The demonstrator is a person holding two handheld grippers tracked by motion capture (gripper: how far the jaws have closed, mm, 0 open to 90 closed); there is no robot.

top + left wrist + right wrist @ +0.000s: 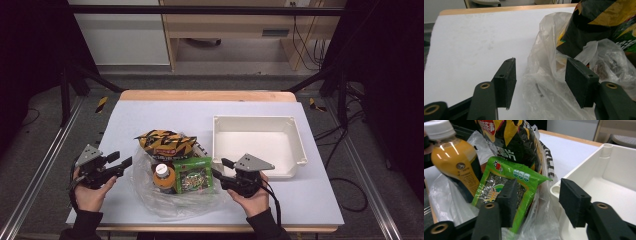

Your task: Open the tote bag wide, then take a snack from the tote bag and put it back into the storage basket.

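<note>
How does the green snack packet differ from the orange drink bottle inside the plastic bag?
The green snack packet is flat and soft with a printed front, while the orange drink bottle is round, rigid and see-through, with a white cap. The packet leans at a tilt; the bottle stands nearly upright. The packet lies nearer the white tray, the bottle farther from it. Both sit in the clear plastic bag.

The person wears dark sleeves with ribbed cuffs, and each hand carries a black gripper, the left gripper (126, 162) and right gripper (218, 167), topped by a grey three-cornered plate, trailing a black cable, with blocky matte-black fingers (507, 80) on arms set with brass-ringed holes.
</note>
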